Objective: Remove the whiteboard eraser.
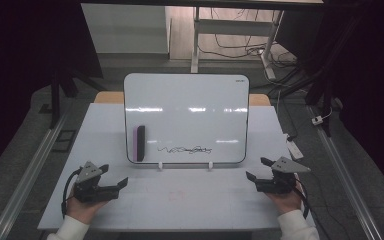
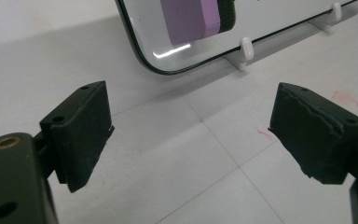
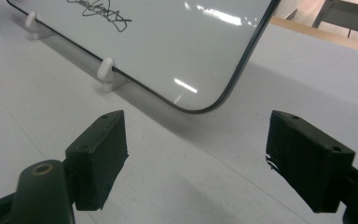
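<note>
From the high view nothing looks begun: the black scribble (image 1: 186,149) is unwiped low on the whiteboard (image 1: 186,95), which stands propped at the far middle of the white table (image 1: 180,200). The purple eraser (image 1: 139,143) clings to the board's lower left. The left gripper (image 1: 114,184) and right gripper (image 1: 254,171) rest near, both gaping, empty. Dark curtains and cables lie beyond.

Left gripper view: eraser (image 2: 193,18) ahead, jaws wide apart.

Right gripper view: scribble (image 3: 103,10) far left, jaws spread over bare table.
</note>
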### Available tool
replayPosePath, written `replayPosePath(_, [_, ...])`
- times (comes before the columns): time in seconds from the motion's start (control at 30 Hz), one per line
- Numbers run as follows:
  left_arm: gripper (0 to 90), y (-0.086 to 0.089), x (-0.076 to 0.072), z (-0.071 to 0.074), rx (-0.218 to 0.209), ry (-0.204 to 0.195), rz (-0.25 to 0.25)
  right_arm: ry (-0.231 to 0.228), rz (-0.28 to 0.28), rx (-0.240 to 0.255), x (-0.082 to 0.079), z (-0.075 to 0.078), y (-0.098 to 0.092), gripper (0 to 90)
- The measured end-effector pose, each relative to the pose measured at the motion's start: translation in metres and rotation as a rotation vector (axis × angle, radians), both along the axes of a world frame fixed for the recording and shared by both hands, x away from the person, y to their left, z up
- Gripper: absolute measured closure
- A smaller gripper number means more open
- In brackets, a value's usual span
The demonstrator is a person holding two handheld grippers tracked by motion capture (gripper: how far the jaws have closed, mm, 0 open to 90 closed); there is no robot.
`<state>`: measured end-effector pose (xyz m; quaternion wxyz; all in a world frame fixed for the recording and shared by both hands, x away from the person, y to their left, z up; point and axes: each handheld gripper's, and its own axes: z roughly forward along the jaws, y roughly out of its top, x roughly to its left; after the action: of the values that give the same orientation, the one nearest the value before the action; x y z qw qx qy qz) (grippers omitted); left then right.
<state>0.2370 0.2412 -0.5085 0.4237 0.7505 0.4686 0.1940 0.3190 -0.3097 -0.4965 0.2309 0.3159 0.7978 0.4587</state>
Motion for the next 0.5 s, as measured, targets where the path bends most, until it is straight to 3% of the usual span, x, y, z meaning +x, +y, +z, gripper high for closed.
replayPosePath(0.37, [16.1, 0.0022, -0.0042, 0.0013, -0.013, 0.009, 0.033, 0.031, -0.01, 0.012, -0.0013, -0.003, 0.0001, 20.9])
replayPosePath(0.5, [16.1, -0.0004, -0.0054, 0.0061, -0.014, -0.002, 0.027, 0.022, -0.015, 0.019, -0.0054, -0.0005, -0.0009, 21.2])
